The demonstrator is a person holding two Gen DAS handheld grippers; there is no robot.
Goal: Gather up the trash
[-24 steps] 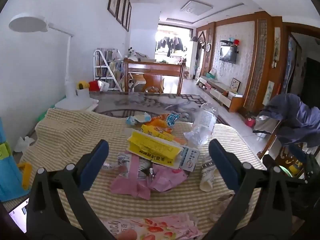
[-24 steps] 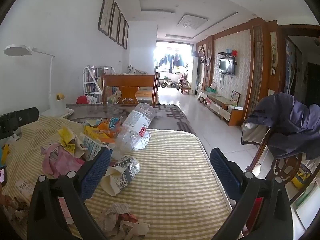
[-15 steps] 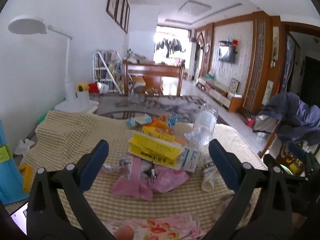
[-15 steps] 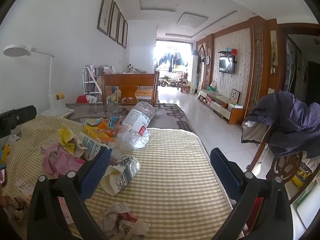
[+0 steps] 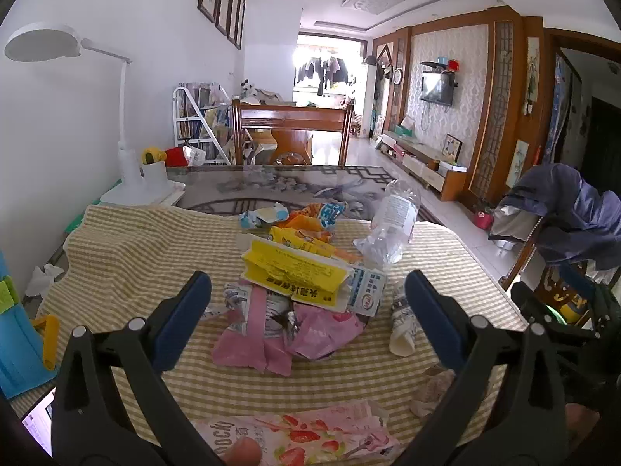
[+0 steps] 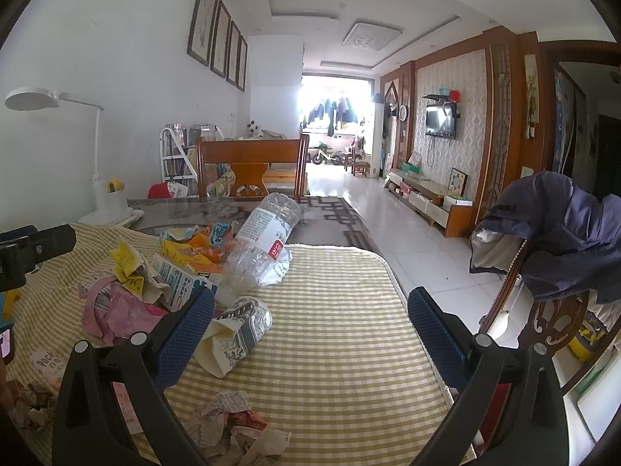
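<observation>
A heap of trash lies on a yellow checked cloth [image 5: 128, 256]: a yellow packet [image 5: 295, 272], pink wrappers [image 5: 310, 334], a crushed clear bottle [image 5: 392, 225], a crumpled paper cup [image 5: 401, 322] and a pink strawberry wrapper [image 5: 306, 435]. My left gripper [image 5: 306, 310] is open and empty, hovering just short of the heap. My right gripper [image 6: 310, 322] is open and empty to the right of the heap, its left finger beside the paper cup [image 6: 236, 334]. The bottle [image 6: 264, 248] and crumpled paper [image 6: 236, 423] also show in the right wrist view.
A white desk lamp [image 5: 128, 178] stands at the back left. A blue object [image 5: 15, 334] sits at the left edge. A chair draped with dark clothes [image 6: 555, 240] stands right of the table. A wooden chair [image 5: 291, 132] is beyond the far end.
Both grippers stay open and almost still; the views shift only slightly.
</observation>
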